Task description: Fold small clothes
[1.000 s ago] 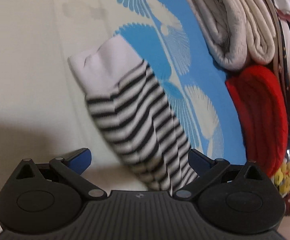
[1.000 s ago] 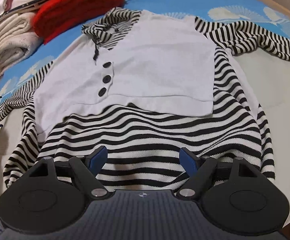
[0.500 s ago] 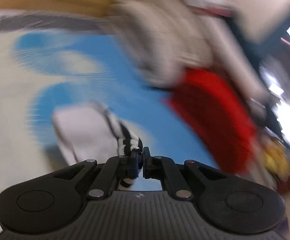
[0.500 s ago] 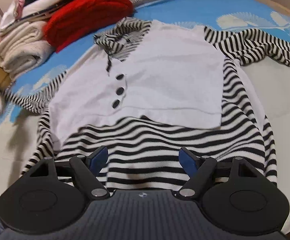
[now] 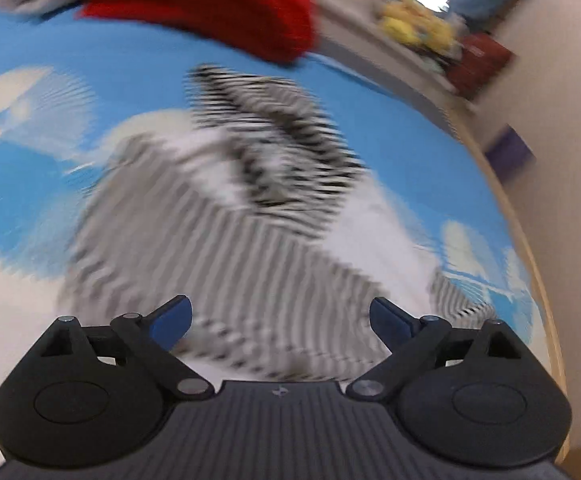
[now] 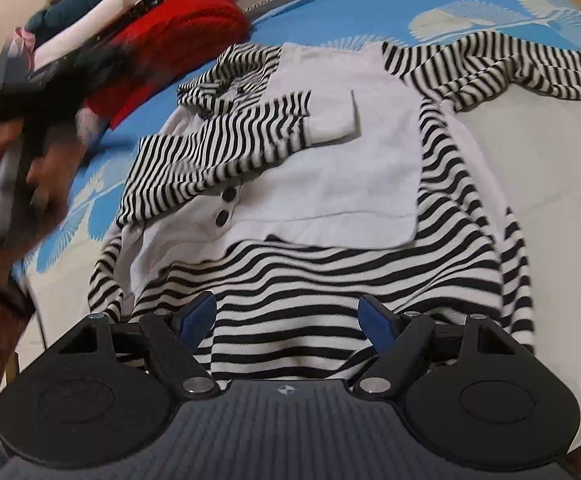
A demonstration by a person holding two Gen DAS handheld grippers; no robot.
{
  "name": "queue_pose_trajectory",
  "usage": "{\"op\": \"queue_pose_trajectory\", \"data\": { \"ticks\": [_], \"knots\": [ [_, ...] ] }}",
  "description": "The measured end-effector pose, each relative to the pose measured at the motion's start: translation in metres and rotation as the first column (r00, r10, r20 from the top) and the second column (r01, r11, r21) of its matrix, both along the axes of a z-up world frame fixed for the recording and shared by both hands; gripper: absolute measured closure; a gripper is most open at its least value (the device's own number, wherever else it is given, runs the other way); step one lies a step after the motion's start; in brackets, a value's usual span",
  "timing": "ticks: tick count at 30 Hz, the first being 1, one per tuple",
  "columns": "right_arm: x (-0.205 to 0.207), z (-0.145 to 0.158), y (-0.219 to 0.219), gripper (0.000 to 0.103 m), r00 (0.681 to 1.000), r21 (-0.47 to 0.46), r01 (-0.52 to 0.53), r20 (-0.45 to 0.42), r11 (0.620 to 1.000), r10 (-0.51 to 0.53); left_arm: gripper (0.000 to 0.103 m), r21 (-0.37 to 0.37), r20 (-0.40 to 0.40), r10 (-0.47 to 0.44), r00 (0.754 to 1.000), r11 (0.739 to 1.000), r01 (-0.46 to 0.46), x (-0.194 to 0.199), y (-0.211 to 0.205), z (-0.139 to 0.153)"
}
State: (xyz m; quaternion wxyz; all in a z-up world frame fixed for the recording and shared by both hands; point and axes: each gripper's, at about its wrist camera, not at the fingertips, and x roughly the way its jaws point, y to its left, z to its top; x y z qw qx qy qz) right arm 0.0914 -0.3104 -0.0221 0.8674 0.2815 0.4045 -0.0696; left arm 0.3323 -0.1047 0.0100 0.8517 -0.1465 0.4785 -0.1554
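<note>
A black-and-white striped sweater (image 6: 350, 168) with a white front panel and dark buttons lies flat on the bed. One striped sleeve (image 6: 218, 148) with a white cuff lies folded across its chest. The other sleeve (image 6: 490, 72) is spread out to the far right. My left gripper (image 5: 280, 316) hovers over the blurred sweater (image 5: 210, 240), its jaws opening wide with nothing between them. In the right wrist view it is a dark blur in a hand (image 6: 14, 120) at the left. My right gripper (image 6: 286, 316) hangs open over the striped hem, holding nothing.
A red knit garment (image 6: 178, 36) and a pile of folded clothes (image 6: 90, 4) lie at the far left of the bed. The sheet (image 6: 370, 0) is blue with white fan prints. A wooden edge (image 5: 530, 240) bounds the bed; yellow toys (image 5: 414, 28) sit beyond it.
My left gripper shut on the sleeve near its white cuff, swung it over the sweater's chest, and let it go. The right gripper rose slightly and stayed open.
</note>
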Motion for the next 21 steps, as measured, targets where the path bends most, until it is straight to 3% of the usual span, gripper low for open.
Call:
{"op": "queue_pose_trajectory", "data": {
  "ticks": [2,5,10,13,16,19,21],
  "knots": [
    [-0.004,0.003,-0.004,0.024,1.000,0.009,0.008,0.013,1.000,-0.008,0.005,0.078,-0.043,0.126,0.991,0.989,-0.122,-0.009,0.042,-0.008],
    [-0.006,0.007,-0.011,0.024,0.999,0.044,0.025,0.038,0.999,-0.027,0.005,0.188,-0.073,0.261,0.962,0.951,-0.244,-0.030,0.089,-0.018],
    [0.007,0.034,-0.027,0.024,0.989,0.008,0.027,0.145,1.000,-0.028,0.005,0.135,-0.092,0.361,0.928,0.928,-0.347,-0.046,0.143,-0.036],
    [0.043,0.047,-0.042,0.023,0.985,-0.093,-0.007,0.172,0.996,0.023,0.005,0.133,-0.046,0.371,0.927,0.922,-0.363,-0.031,0.150,-0.046],
    [0.104,0.038,-0.065,0.023,0.986,-0.137,-0.056,0.150,0.989,0.076,0.005,0.163,-0.063,0.353,0.933,0.926,-0.340,-0.017,0.150,-0.057],
    [0.167,0.007,-0.090,0.023,0.997,-0.122,-0.039,0.066,0.992,0.048,0.005,0.139,-0.084,0.347,0.934,0.932,-0.334,-0.012,0.150,-0.063],
    [0.204,-0.019,-0.103,0.023,0.999,-0.098,0.033,-0.034,0.995,-0.036,0.005,0.055,-0.144,0.300,0.943,0.954,-0.295,-0.008,0.144,-0.067]
  ]
}}
